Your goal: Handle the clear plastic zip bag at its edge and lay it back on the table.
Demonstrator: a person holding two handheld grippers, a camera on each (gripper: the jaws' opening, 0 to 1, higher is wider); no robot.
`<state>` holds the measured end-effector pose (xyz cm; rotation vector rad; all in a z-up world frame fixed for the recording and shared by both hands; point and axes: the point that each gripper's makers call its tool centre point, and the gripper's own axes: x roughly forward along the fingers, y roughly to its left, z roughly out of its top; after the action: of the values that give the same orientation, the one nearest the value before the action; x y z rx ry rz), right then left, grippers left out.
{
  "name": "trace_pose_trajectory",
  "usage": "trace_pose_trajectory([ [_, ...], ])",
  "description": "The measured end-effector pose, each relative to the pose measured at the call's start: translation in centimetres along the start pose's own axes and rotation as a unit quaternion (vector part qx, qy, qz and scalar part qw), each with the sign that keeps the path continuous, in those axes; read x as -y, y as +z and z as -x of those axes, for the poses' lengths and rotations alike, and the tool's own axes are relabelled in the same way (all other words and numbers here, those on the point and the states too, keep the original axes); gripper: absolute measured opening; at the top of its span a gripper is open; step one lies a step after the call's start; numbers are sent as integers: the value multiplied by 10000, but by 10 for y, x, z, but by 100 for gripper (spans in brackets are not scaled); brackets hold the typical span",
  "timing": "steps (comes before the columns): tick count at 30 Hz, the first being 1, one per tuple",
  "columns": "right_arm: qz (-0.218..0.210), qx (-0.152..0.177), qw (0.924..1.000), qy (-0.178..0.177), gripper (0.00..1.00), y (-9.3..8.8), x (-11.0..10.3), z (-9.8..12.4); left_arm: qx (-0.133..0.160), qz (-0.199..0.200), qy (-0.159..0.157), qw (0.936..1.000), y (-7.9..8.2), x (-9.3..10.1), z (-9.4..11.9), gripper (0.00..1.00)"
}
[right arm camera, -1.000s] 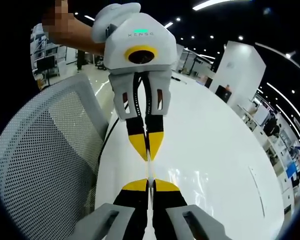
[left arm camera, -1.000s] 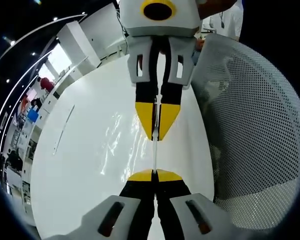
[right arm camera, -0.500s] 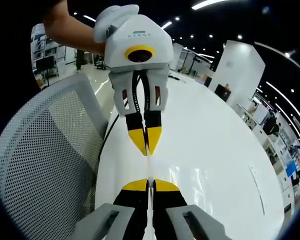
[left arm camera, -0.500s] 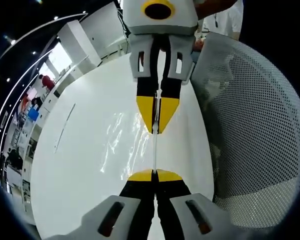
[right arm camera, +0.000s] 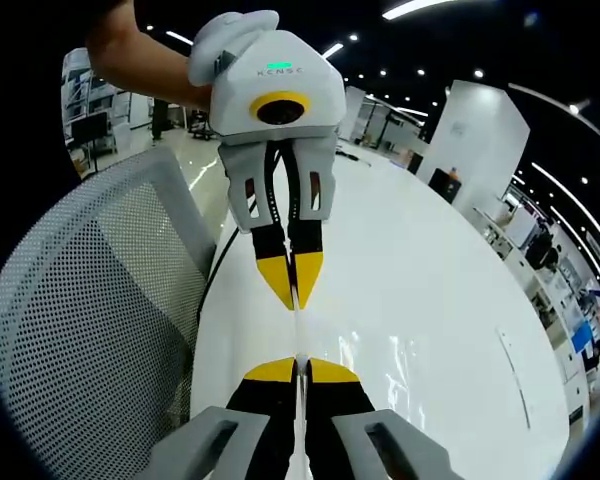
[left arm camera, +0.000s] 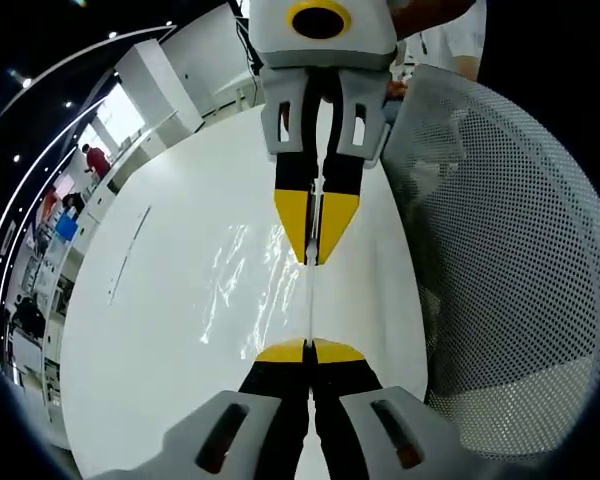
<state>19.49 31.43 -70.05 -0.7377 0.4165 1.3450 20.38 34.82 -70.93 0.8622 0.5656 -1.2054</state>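
between your two sets of jaws, you are stretching the clear zip bag (left arm camera: 255,285) by its edge above the worktop (left arm camera: 160,300); left gripper (left arm camera: 309,352) and right gripper (right arm camera: 299,368) are both clamping it, keeping it taut for laying flat.

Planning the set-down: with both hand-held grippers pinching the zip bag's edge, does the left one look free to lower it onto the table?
Probably yes. The left hand-held gripper and right hand-held gripper grip the zip bag edge; bare white table lies beneath. The mesh chair stands beside.
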Motion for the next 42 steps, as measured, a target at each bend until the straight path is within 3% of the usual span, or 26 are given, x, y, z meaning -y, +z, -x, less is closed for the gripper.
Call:
trace_pose_trajectory([
  [42, -91, -11, 9999, -50, 0, -3, 1, 2, -10, 64, 39, 10000, -6, -3, 1, 0],
])
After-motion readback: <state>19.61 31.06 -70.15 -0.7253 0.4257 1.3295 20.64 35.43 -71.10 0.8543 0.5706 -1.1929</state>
